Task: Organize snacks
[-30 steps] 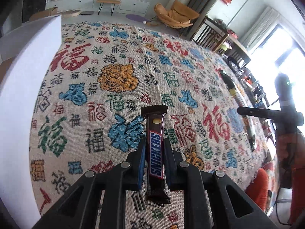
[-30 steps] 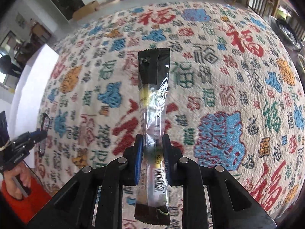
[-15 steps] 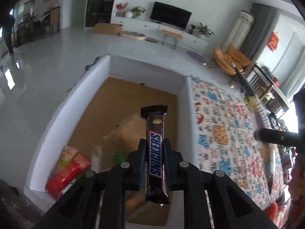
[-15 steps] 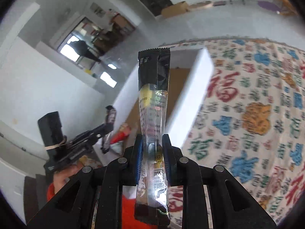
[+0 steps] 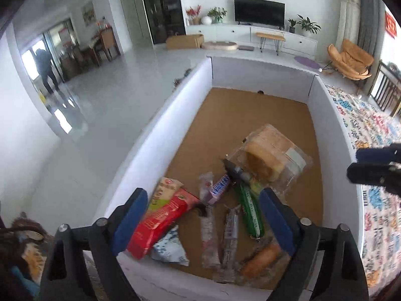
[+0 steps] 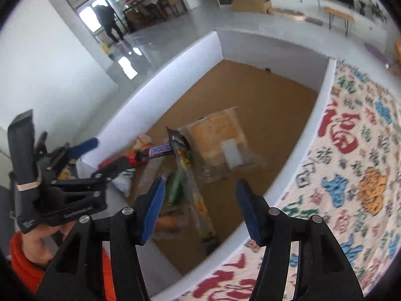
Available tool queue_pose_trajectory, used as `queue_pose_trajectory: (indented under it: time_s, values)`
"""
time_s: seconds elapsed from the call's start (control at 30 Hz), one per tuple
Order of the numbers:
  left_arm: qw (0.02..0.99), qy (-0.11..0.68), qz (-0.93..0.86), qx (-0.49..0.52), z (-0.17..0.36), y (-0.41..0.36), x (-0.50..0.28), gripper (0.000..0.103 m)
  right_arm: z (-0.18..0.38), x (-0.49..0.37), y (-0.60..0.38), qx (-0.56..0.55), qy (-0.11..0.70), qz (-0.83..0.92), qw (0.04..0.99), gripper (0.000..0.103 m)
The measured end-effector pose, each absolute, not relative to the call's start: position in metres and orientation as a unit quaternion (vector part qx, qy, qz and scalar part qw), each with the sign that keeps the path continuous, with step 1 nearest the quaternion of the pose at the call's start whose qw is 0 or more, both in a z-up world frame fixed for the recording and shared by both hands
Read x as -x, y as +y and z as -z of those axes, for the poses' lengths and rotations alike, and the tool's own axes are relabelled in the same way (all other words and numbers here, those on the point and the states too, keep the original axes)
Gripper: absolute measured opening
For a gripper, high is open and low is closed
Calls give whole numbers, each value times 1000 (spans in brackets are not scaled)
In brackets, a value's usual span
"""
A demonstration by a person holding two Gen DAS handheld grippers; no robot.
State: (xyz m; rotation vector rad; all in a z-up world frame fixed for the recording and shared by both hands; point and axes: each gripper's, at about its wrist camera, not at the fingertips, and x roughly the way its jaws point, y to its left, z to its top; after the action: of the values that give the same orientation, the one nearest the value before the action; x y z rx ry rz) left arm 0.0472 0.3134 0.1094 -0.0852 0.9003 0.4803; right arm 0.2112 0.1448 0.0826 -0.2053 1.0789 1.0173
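Observation:
A white-walled box [image 5: 160, 130] with a brown floor holds several snacks. The Snickers bar [image 5: 220, 185] lies inside it beside a red packet [image 5: 160, 222] and a wrapped loaf of bread [image 5: 268, 158]. The long black-topped clear packet [image 6: 186, 160] also lies in the box [image 6: 320, 100]. My left gripper [image 5: 203, 218] is open and empty above the near end of the box. My right gripper [image 6: 200, 208] is open and empty above the box's near right corner; it shows at the right edge of the left wrist view [image 5: 376, 168]. The left gripper shows in the right wrist view [image 6: 82, 160].
The box sits at the left edge of a table covered with a patterned cloth [image 6: 351, 163]. Beyond it is a glossy floor [image 5: 105, 95], a TV unit [image 5: 258, 35] and an orange chair [image 5: 348, 60]. A person [image 5: 47, 70] stands at a far doorway.
Both grippers have opened and dropped their snacks into the box: the Snickers bar from the left, the long clear packet from the right. Both moved from over the cloth to above the box.

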Motion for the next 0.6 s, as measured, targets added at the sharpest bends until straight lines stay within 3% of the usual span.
queue_pose_trajectory:
  time_s: [0.07, 0.17, 0.33, 0.6]
  values:
    - [872, 419, -253, 33, -111, 305, -44, 101, -89, -209, 136, 103, 477, -460, 742, 68]
    - [870, 402, -283, 40, -114, 297, -38, 102, -93, -209, 132, 115, 465, -453, 752, 77]
    - [873, 405, -251, 99, -120, 305, -29, 102, -101, -202, 141, 139, 457, -440, 760, 83]
    - [854, 422, -296, 72, -117, 306, -25, 102, -100, -190, 151, 155, 447, -435, 766, 84]
